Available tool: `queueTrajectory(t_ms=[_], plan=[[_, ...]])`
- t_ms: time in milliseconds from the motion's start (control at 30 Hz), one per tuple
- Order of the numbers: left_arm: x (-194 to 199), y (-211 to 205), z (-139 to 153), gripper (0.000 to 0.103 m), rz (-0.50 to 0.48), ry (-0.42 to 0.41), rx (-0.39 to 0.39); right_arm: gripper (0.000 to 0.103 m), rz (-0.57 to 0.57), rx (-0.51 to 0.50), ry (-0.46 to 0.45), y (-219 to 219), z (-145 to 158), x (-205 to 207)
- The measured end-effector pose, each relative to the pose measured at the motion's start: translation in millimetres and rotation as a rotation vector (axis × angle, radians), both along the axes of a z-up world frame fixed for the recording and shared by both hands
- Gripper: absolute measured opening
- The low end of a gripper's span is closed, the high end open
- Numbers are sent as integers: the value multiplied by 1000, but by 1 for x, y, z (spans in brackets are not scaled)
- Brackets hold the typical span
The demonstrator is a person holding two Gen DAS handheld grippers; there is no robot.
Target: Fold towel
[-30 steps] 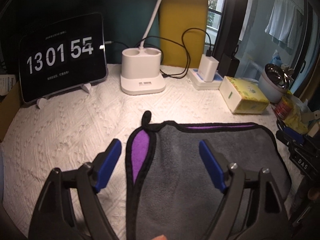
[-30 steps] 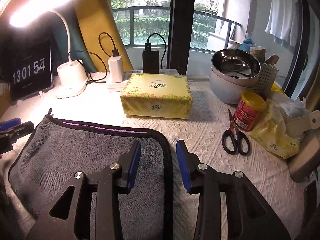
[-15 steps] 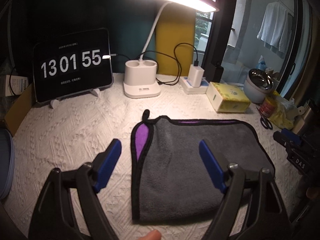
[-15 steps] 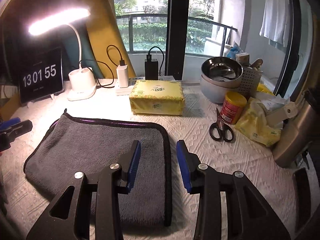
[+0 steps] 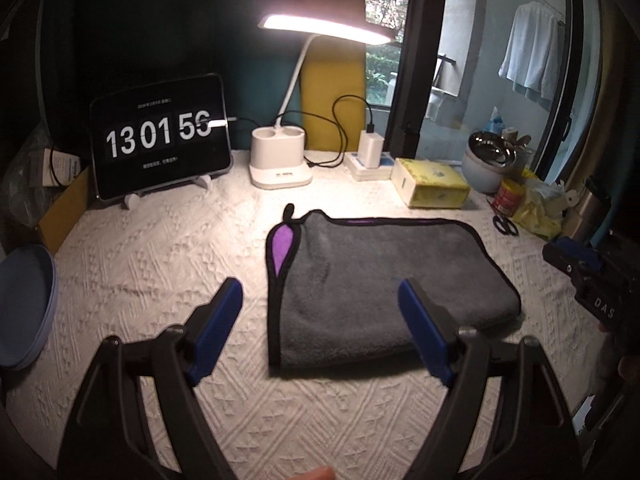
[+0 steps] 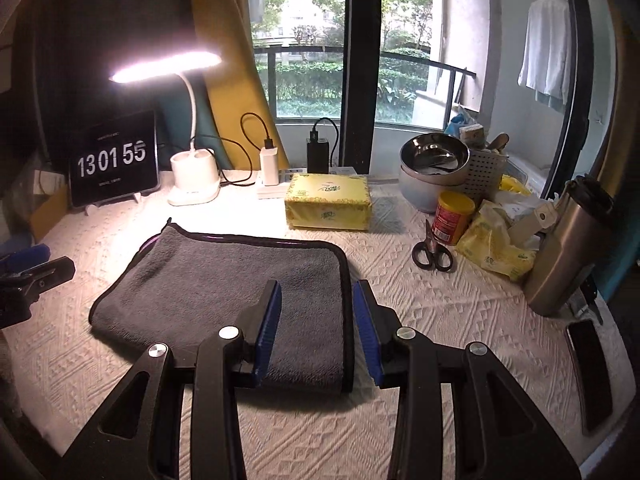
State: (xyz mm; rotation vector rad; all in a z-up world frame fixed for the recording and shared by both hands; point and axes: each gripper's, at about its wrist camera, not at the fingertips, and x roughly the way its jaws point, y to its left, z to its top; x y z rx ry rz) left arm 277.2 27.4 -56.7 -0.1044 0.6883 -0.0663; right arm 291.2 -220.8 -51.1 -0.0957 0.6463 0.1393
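A grey towel point(image 5: 380, 280) with black trim and a purple underside lies folded flat on the white tablecloth; it also shows in the right wrist view point(image 6: 228, 288). Its far left corner is turned up, showing purple point(image 5: 283, 245). My left gripper point(image 5: 320, 320) is wide open and empty, raised above the towel's near left edge. My right gripper point(image 6: 316, 320) is open with a narrow gap, empty, above the towel's near right edge. The right gripper also shows at the right of the left wrist view point(image 5: 580, 268).
A tablet clock point(image 5: 160, 148), desk lamp base point(image 5: 280, 160), charger point(image 5: 370, 152) and yellow tissue box point(image 6: 328, 200) line the back. Scissors point(image 6: 432, 252), a red can point(image 6: 454, 212), steel bowl point(image 6: 434, 160) and steel flask point(image 6: 568, 252) stand right. A blue plate point(image 5: 24, 300) sits left.
Both grippers have pulled back and up from the towel, so more of the table is in view. The towel lies still. Both stay open.
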Motion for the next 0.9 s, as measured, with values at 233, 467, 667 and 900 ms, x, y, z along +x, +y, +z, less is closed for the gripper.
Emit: queueTrajectory(t_ms=[233, 467, 667, 900], plan=[[-36, -4, 15, 81, -4, -41, 24, 39, 23, 1, -30, 3, 12, -35], [-63, -9, 19, 81, -23, -52, 13, 39, 33, 1, -51, 3, 20, -64], [-84, -14, 18, 81, -41, -43, 5, 40, 31, 5, -66, 1, 23, -85], [-114, -14, 23, 81, -51, -80, -3, 40, 43, 12, -90, 6, 27, -115]])
